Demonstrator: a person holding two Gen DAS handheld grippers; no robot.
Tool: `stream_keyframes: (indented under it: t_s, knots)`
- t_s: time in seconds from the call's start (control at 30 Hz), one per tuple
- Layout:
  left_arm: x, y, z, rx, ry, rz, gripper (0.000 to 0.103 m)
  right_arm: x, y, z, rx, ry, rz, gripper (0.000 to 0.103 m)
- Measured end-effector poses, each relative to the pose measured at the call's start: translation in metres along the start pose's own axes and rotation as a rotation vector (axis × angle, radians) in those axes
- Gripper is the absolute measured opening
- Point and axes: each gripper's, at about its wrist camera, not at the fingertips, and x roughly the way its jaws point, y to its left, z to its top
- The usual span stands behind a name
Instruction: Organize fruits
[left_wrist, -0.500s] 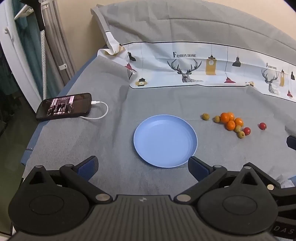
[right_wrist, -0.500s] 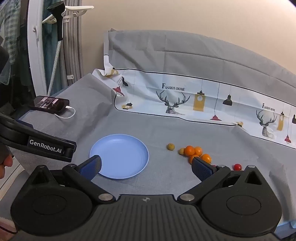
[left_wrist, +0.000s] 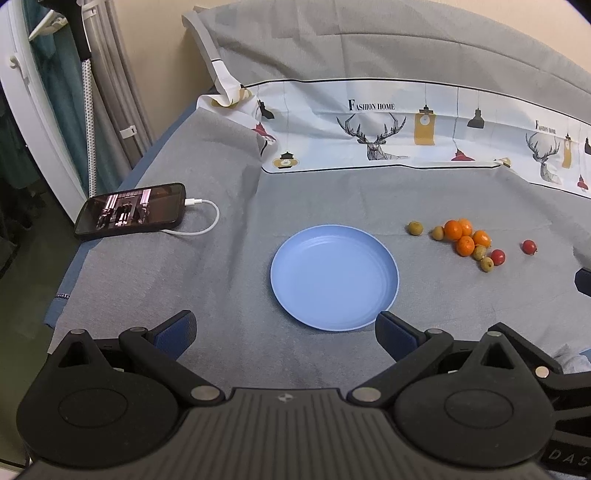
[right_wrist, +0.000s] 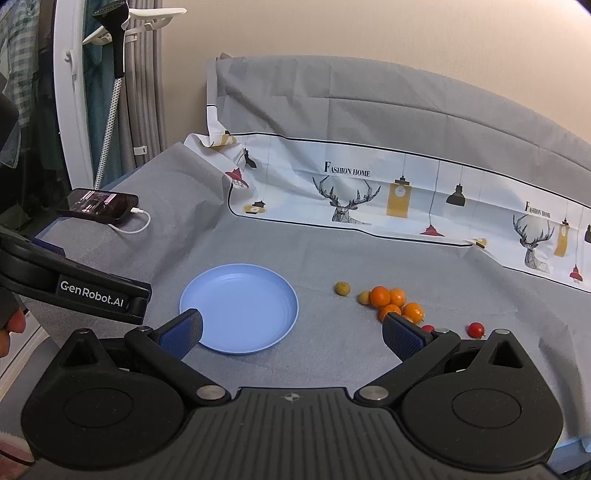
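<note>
Fruits (left_wrist: 466, 240) lie loose on the grey cloth (left_wrist: 332, 206), right of the empty blue plate (left_wrist: 334, 280); nothing is sorted yet.
Both the left gripper (left_wrist: 285, 334) and the right gripper (right_wrist: 291, 332) hang with jaws wide apart and empty. A good first pick is likely an outlying fruit, such as the lone red one (right_wrist: 476, 329), taken gently so the heap stays put. Against the earlier frames, nothing has visibly moved.

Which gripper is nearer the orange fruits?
Right. The right gripper sits just short of the orange fruits, one finger overlapping them; the left gripper is across the blue plate.
</note>
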Motion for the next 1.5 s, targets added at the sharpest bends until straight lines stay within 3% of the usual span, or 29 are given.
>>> stream_keyframes:
  t_s: [0.53,0.77,1.5]
  knots:
    - [-0.005,0.004,-0.003,0.002,-0.004,0.011,0.103,-0.005,0.002,0.003,-0.021,-0.015,0.006,0.103]
    - [-0.008,0.004,-0.005,0.005,-0.010,0.013,0.103,-0.009,0.004,0.002,-0.028,-0.064,0.000,0.103]
    - [-0.008,-0.005,-0.003,0.028,-0.002,0.016,0.103,-0.005,-0.001,0.005,-0.006,0.003,-0.015,0.103]
